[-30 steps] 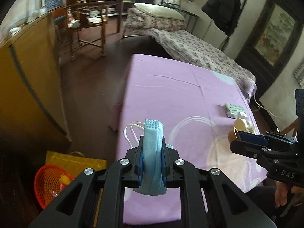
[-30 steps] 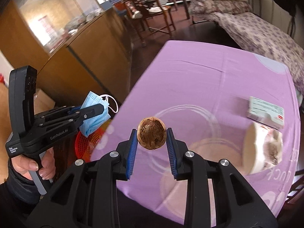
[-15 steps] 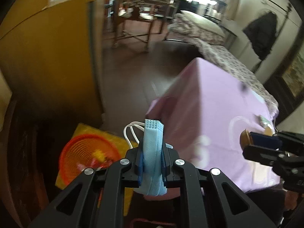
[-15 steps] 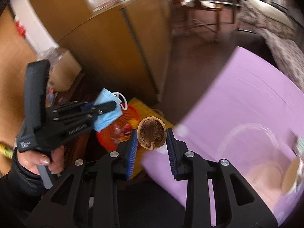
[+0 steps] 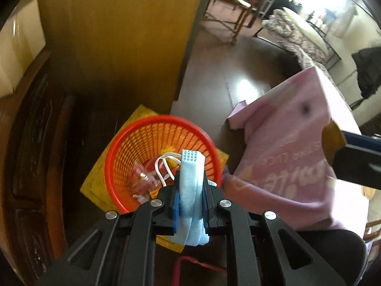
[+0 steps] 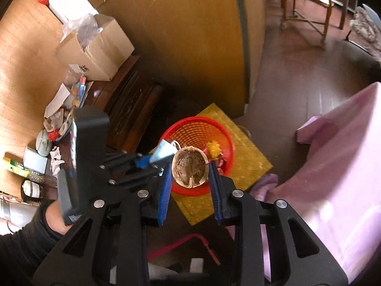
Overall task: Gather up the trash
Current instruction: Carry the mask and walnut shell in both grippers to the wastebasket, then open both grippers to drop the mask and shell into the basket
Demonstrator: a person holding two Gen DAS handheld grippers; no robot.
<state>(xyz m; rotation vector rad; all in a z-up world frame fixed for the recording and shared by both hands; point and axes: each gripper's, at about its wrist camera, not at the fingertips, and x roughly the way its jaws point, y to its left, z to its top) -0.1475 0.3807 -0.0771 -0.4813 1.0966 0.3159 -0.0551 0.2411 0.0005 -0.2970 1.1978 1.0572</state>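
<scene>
Delivery is the step I read here: both pieces of trash are picked up and carried to the bin, with only the drop left.

From the left wrist view, my left gripper [image 5: 191,188] is clenched on a folded blue face mask [image 5: 192,190], whose white ear loops [image 5: 164,166] dangle forward over the red mesh basket [image 5: 133,143]. The basket stands on a yellow mat [image 5: 95,181] on the dark floor, with some wrappers already at its bottom. The mask hangs above the near part of the basket's opening, so I judge the next move for this hand is simply to open the jaws and let it fall; the loops might snag on a finger. At the right edge the other tool shows only as a blurred dark shape. The pink tablecloth [image 5: 297,147] carries pale printed letters, seen upside down and smeared; I make out something like "LUCK" but cannot vouch for it.

From the right wrist view, my right gripper [image 6: 190,174] grasps a walnut shell half [image 6: 189,169] between its blue pads, hollow side facing the camera. It sits over the basket's near rim, so I would nudge it a little further forward before releasing. A cardboard box [image 6: 100,47] at upper left bears a dark mark too small to read.
</scene>
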